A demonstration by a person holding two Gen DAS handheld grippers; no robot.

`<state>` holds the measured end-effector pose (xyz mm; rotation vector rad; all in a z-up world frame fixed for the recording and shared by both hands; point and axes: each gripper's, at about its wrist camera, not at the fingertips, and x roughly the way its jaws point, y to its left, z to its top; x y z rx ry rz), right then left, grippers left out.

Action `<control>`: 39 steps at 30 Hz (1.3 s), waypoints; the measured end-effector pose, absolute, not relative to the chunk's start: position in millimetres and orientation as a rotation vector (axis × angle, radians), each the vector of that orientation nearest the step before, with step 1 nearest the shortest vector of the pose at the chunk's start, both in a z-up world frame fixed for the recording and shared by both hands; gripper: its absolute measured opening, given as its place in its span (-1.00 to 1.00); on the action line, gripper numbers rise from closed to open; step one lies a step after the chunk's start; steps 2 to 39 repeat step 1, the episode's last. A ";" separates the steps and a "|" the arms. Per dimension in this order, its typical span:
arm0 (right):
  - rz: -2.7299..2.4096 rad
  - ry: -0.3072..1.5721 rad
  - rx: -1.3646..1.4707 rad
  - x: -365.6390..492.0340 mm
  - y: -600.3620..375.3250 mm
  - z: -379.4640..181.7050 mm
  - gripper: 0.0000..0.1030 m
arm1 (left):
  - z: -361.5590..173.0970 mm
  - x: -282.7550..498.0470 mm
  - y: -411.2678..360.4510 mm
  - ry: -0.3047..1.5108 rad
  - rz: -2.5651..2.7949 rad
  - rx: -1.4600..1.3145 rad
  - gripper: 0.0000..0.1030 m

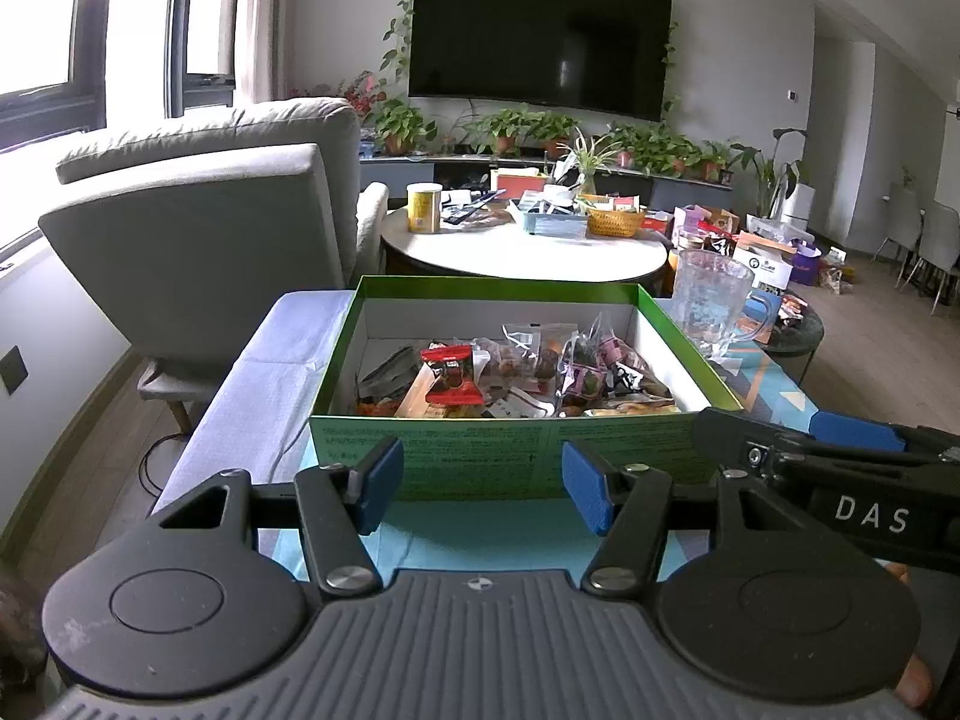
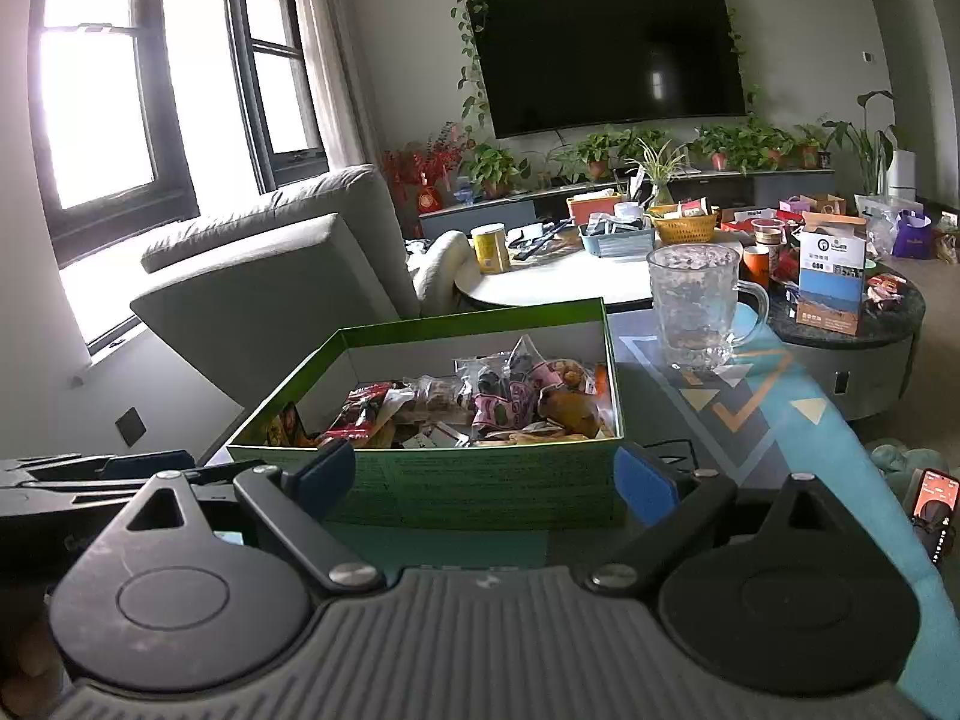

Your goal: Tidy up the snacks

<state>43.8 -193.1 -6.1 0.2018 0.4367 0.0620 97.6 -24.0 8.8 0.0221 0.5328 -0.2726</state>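
Observation:
An open green cardboard box [image 1: 480, 450] [image 2: 480, 480] stands on a teal patterned mat, filled with several wrapped snacks. Among them are a red packet [image 1: 447, 375] and pink-labelled clear bags [image 2: 504, 408]. My left gripper [image 1: 483, 486] is open just short of the box's near wall, and nothing lies between its blue pads [image 1: 381, 483]. Over at the box's near right side my right gripper [image 2: 485, 480] is open too, its right pad [image 2: 645, 483] beside the front right corner. Each gripper shows in the other's view, the right gripper [image 1: 840, 462] and the left gripper [image 2: 90, 474].
A clear glass mug [image 1: 711, 300] [image 2: 696, 306] stands on the mat behind the box's right side. A grey armchair [image 1: 198, 228] is at the left, with a cluttered round white table [image 1: 528, 252] beyond. A dark round side table [image 2: 852, 324] and a phone [image 2: 933, 504] are at the right.

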 end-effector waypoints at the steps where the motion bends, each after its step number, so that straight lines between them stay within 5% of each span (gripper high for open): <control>1: 0.062 0.437 0.201 43.8 -193.2 -6.1 0.14 | 8.7 97.7 -24.1 0.535 -0.271 0.023 0.09; 39: 0.062 0.437 0.201 43.8 -193.2 -6.1 0.14 | 8.7 97.7 -24.1 0.535 -0.271 0.023 0.09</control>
